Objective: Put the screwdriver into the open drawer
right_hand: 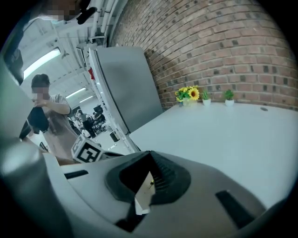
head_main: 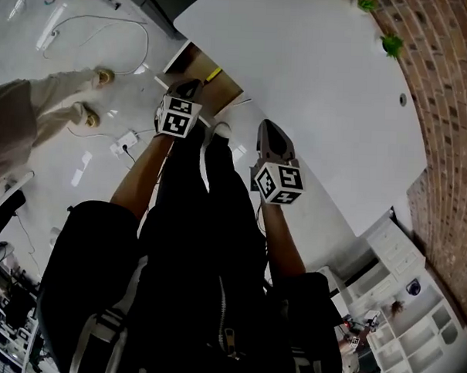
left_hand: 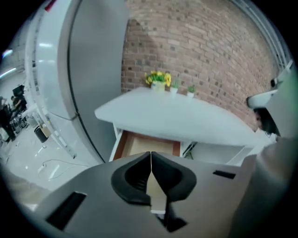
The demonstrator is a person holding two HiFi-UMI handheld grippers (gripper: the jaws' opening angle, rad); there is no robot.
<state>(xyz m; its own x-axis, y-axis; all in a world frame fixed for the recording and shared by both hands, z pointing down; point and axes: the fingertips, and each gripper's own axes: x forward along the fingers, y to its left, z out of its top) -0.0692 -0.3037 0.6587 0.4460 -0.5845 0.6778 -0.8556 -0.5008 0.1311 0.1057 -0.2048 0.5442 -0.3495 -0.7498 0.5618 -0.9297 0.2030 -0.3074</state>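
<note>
The left gripper (left_hand: 150, 155) and right gripper (right_hand: 149, 154) are both squeezed closed on nothing. A yellow screwdriver (head_main: 213, 74) lies at the table (head_main: 315, 93) edge by the open drawer (head_main: 191, 60). I can't tell if it is inside. It is likely light and hard, so grab the fat handle.

The white tabletop (head_main: 322, 108) is bare over almost its whole width, so there is room to pass anywhere across it. Only yellow flowers (left_hand: 158, 78) and small potted plants (head_main: 392, 46) stand along its far edge, against the brick wall (head_main: 452, 137). The open drawer (left_hand: 148, 144) sticks out below the tabletop's front edge. Its mouth is free from above and the part of its wooden bottom that shows is bare, while the tabletop overhangs its back part. A tall grey panel (left_hand: 95, 69) rises close by the tabletop's left end. The person's own legs (head_main: 218, 181) stand on the floor (head_main: 95, 160) before the drawer. Further left, cables (head_main: 109, 29) lie on the floor and another person (head_main: 20, 118) stands there.
</note>
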